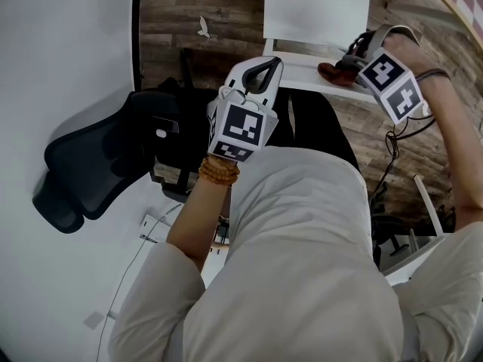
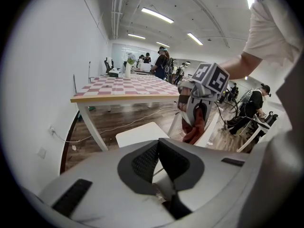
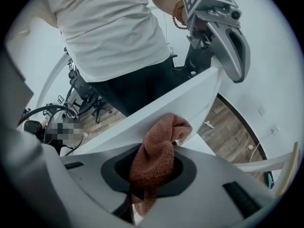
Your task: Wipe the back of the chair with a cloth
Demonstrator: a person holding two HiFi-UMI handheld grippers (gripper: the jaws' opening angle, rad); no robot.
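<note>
At 6 o'clock in the head view, nearest of all, is the person's pale shirt [image 1: 302, 262]. A beaded bracelet [image 1: 219, 172] sits on the left wrist. Just beyond it, near the centre, the left gripper [image 1: 262, 72] has its jaws closed together with nothing between them. Its tip is just beside one end of the white chair back [image 1: 306, 72], and whether it touches cannot be told. Out at 9 o'clock, well apart, stands a black office chair [image 1: 98, 157].

At 1 o'clock the right gripper [image 1: 353, 65] is clamped on a reddish-brown cloth [image 1: 332, 72]. The cloth lies bunched on the top edge of the chair back. In the right gripper view it rises folded from between the jaws and presses against that white rail.

Farther off, at 12 o'clock, the chair's white seat [image 1: 317, 6] shows above the wooden floor [image 1: 189, 21]. Farthest, at 10 o'clock in the left gripper view, is a table [image 2: 123, 90] with a checked top.
</note>
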